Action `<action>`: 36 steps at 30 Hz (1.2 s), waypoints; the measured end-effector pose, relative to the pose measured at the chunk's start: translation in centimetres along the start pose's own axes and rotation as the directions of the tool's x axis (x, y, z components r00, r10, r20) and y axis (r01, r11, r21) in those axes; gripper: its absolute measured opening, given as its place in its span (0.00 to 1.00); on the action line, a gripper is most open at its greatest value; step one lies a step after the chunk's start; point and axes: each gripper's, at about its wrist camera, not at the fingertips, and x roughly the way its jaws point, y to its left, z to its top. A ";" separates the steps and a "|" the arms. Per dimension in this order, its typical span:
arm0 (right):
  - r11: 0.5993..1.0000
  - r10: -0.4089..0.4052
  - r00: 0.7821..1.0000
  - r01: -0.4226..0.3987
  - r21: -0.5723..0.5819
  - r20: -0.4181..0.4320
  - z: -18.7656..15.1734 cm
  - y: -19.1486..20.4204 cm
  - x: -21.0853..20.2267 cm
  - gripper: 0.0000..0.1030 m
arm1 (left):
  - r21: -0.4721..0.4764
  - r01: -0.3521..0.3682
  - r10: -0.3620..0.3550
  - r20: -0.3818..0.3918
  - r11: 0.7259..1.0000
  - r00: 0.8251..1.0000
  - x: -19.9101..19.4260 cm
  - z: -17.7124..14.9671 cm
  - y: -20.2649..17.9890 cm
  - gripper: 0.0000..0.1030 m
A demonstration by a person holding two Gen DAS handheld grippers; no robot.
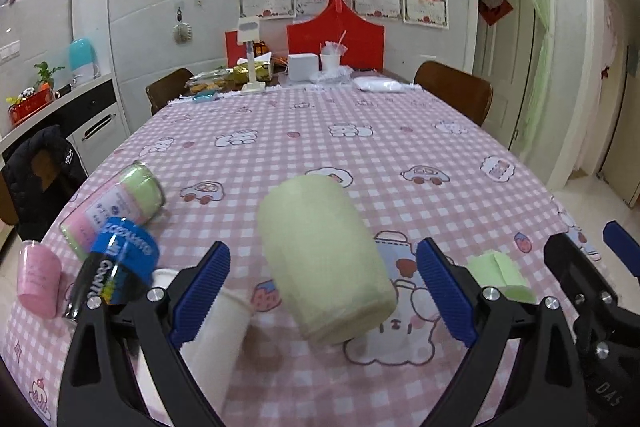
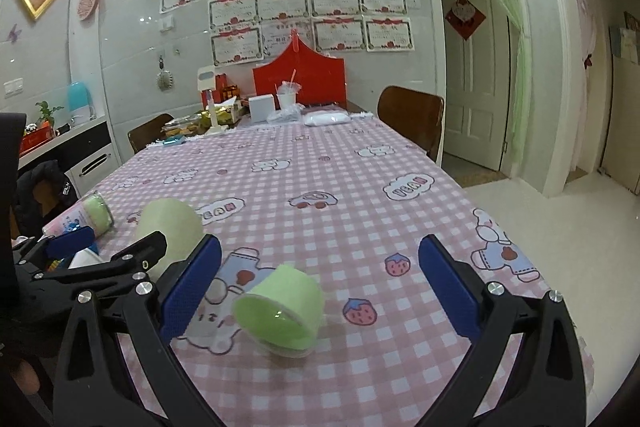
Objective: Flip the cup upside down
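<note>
A pale green cup (image 1: 324, 259) lies tilted on its side on the pink checked tablecloth (image 1: 320, 147), between the open fingers of my left gripper (image 1: 324, 287), untouched. It also shows in the right wrist view (image 2: 170, 227), partly behind the left gripper. A smaller bright green cup (image 2: 280, 311) lies on its side with its mouth toward the camera, between the open fingers of my right gripper (image 2: 320, 291). In the left wrist view this cup (image 1: 500, 275) lies at the right, partly behind a finger.
At the left lie a clear tube of green and pink cups (image 1: 116, 207), a blue-labelled bottle (image 1: 116, 267), a pink cup (image 1: 38, 279) and a white cup (image 1: 216, 331). Boxes and a red bag (image 1: 336, 35) crowd the far end. Chairs (image 1: 456, 87) stand around the table.
</note>
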 end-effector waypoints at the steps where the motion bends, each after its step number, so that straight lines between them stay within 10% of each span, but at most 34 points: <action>1: 1.000 -0.001 1.000 0.001 0.002 -0.005 0.0 -0.2 0.2 0.93 | 0.007 -0.006 0.006 -0.008 1.000 1.000 0.4 0.0 -0.3 0.90; 20: 0.999 0.040 0.995 -0.038 0.015 -0.094 0.2 -1.0 2.4 0.92 | 0.054 -0.055 0.061 -0.133 0.997 0.989 5.1 -0.4 -0.9 0.75; 36: 0.997 0.075 0.989 -0.075 0.007 -0.126 -0.1 0.1 0.3 0.92 | 0.035 0.063 -0.056 -0.167 0.997 0.984 0.6 -2.9 -0.2 0.74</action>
